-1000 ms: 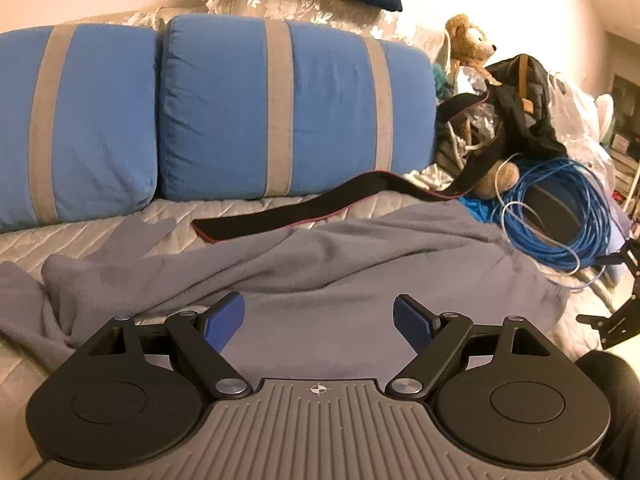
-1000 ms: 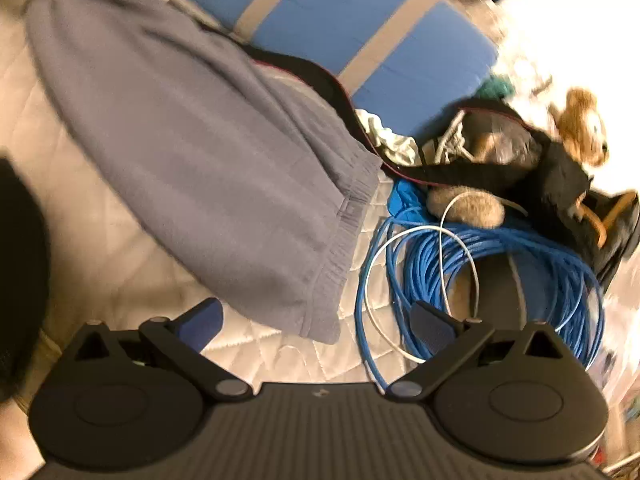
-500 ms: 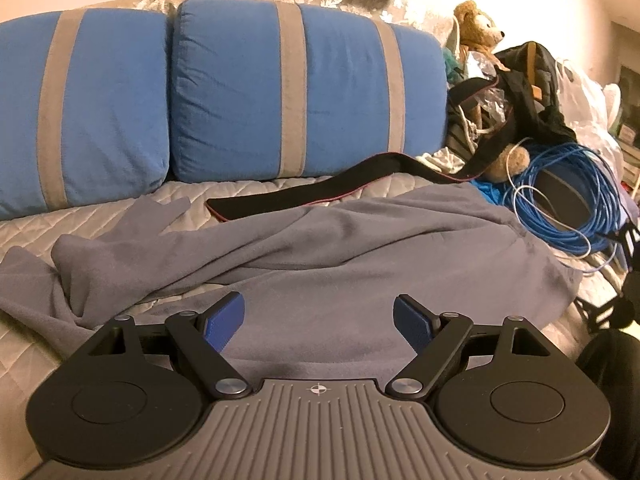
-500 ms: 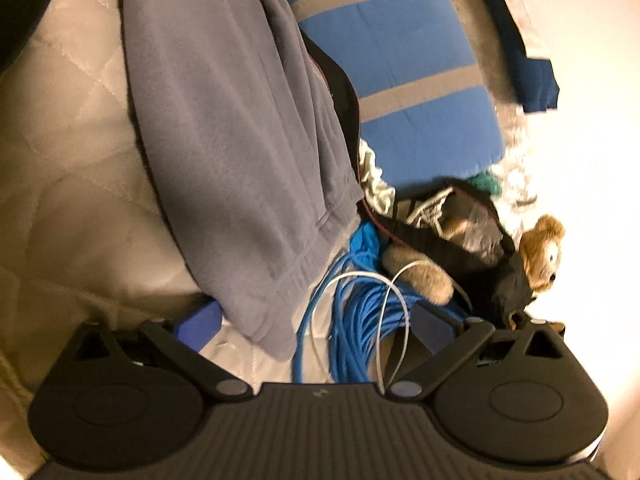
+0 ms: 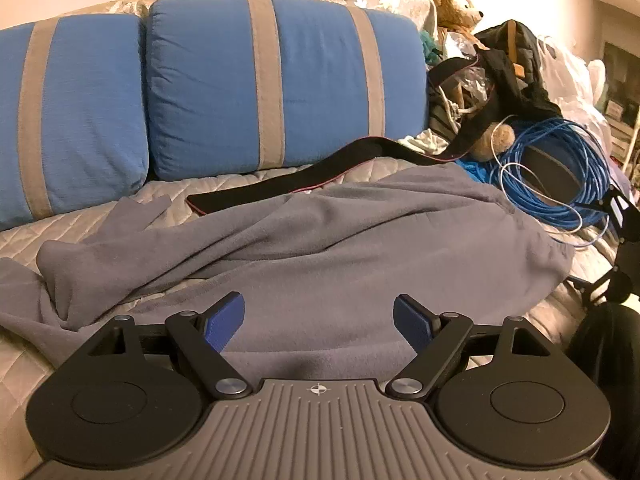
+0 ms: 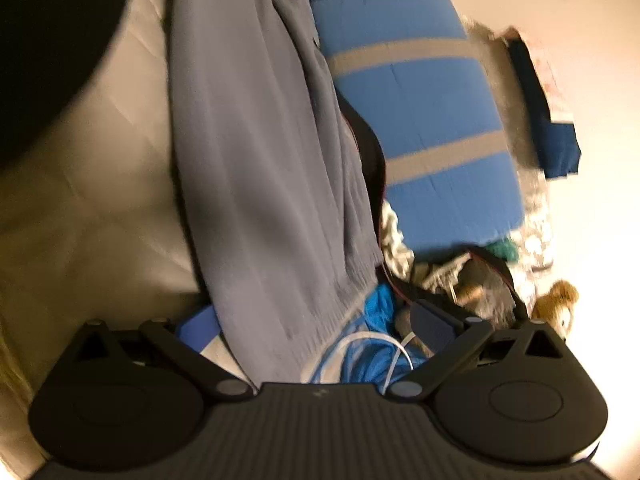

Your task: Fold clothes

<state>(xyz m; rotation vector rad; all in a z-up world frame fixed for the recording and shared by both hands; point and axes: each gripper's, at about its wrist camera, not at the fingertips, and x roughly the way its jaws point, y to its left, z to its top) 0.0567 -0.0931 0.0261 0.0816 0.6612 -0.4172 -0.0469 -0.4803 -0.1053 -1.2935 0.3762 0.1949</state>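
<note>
A grey fleece garment (image 5: pixel 320 240) lies crumpled across the quilted bed cover (image 5: pixel 24 360), one sleeve trailing left. My left gripper (image 5: pixel 318 320) hovers open over the garment's near edge, nothing between its blue pads (image 5: pixel 224 322). In the right wrist view the picture is rolled sideways. The garment's ribbed hem (image 6: pixel 304 332) reaches in between the fingers of my right gripper (image 6: pixel 316 328). That gripper stands open, its pads wide apart and not pressing the cloth. The cloth partly covers its left pad (image 6: pixel 196 330).
Two blue cushions with grey stripes (image 5: pixel 280 80) line the back. A black strap (image 5: pixel 300 184) lies behind the garment. To the right sit a blue cable coil (image 5: pixel 560 184), a white cord, a teddy bear (image 5: pixel 456 4), a black bag (image 5: pixel 516 68) and plastic bags.
The right wrist view has rolled strongly and sunk toward the garment's hem, which now sits between its fingers over the blue cable. The left view has barely shifted.
</note>
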